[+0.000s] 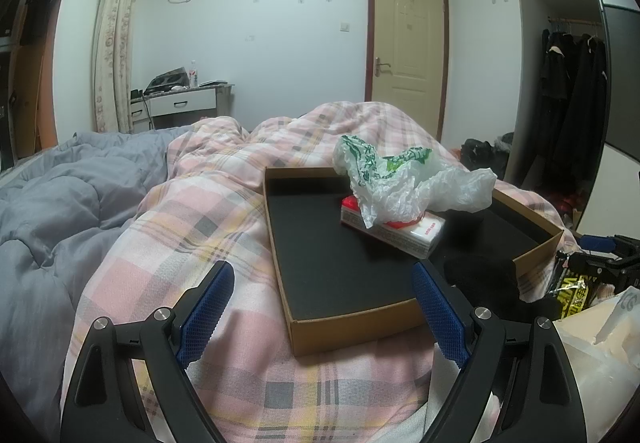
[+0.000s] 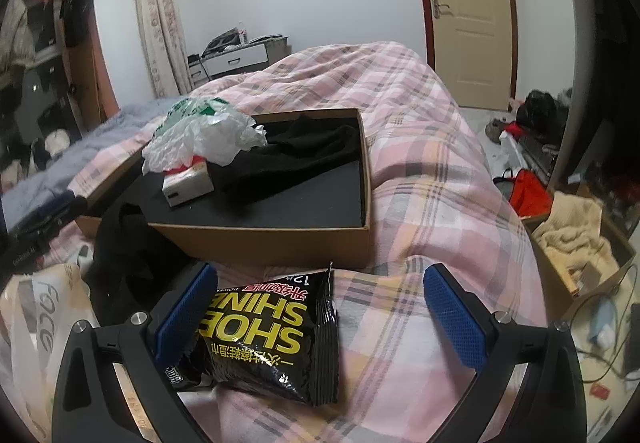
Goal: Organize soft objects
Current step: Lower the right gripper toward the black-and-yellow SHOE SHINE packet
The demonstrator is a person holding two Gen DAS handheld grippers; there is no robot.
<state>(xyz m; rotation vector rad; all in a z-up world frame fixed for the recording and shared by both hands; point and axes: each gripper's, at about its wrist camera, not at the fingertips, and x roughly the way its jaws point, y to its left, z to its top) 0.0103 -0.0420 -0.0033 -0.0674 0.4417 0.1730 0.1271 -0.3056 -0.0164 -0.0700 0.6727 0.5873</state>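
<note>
A shallow brown cardboard box (image 1: 344, 331) (image 2: 280, 243) with a black lining lies on the pink plaid quilt. In it are a crumpled white and green plastic bag (image 1: 400, 179) (image 2: 200, 131), a white and red tissue pack (image 1: 396, 231) (image 2: 188, 185) under the bag, and a black cloth (image 2: 296, 155). A black "SHOE SHINE" packet (image 2: 272, 339) (image 1: 572, 291) lies on the quilt between my right gripper's fingers. My right gripper (image 2: 320, 295) is open around it. My left gripper (image 1: 322, 291) is open and empty above the box's near corner.
A black garment (image 2: 128, 255) (image 1: 480, 283) hangs over the box's near edge. A white "face" plastic bag (image 2: 44, 315) (image 1: 600, 355) lies beside the packet. A grey duvet (image 1: 60, 211) covers the bed's left. A carton with a beige towel (image 2: 572, 239) stands on the floor at the right.
</note>
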